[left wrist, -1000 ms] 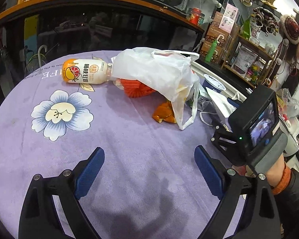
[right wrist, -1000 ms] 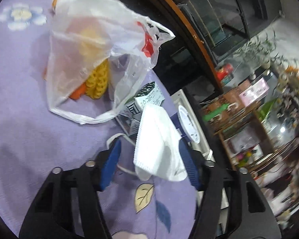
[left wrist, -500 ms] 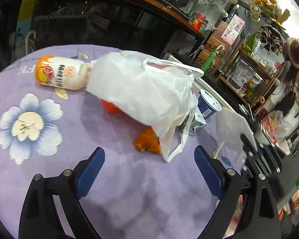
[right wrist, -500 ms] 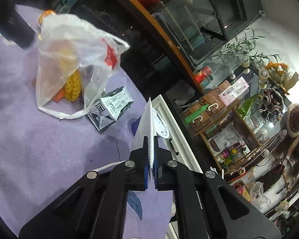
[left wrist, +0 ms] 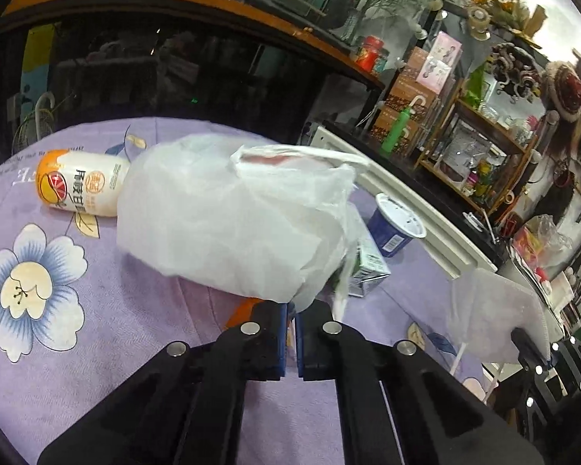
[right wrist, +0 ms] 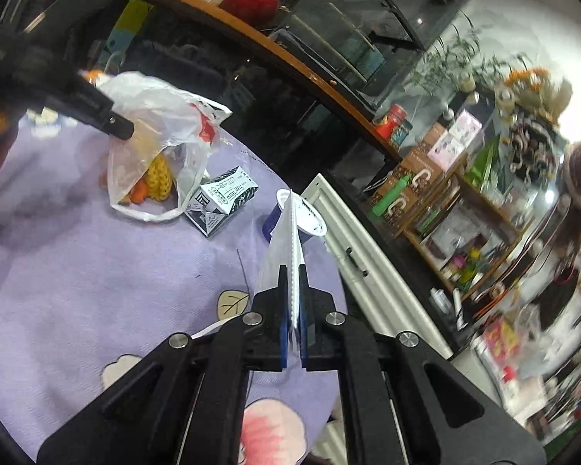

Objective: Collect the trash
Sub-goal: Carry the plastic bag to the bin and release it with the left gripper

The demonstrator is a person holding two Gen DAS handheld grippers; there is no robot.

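Nearest in the right wrist view, the right gripper point(right wrist: 295, 333) is seen with its fingers pressed together on a white face mask point(right wrist: 286, 240), which is pinched at its lower edge and stands up edge-on between the blue pads. The mask is judged to be very light and limp, so a pinch on the folded seam is likely to serve better than one on a loose flap, and its trailing ear loop may be expected to snag. In the left wrist view, the left gripper point(left wrist: 290, 343) is seen closed on the lower rim of a thin white plastic bag point(left wrist: 228, 213), which lies on the purple flowered tablecloth point(left wrist: 97, 310). The bag is judged soft, slippery and easily torn; its handle loops or a gathered bunch of film are thought the safest places to be taken. Orange and yellow scraps point(right wrist: 151, 178) are seen inside the bag's mouth. Just beyond the bag, a small milk carton point(right wrist: 222, 203) lies on its side, light and crushable, and a blue yoghurt cup point(left wrist: 395, 226) stands near it. Farther off, on the far side of the bag, an orange-labelled drink bottle point(left wrist: 77, 184) lies on the cloth, rigid and liable to roll.
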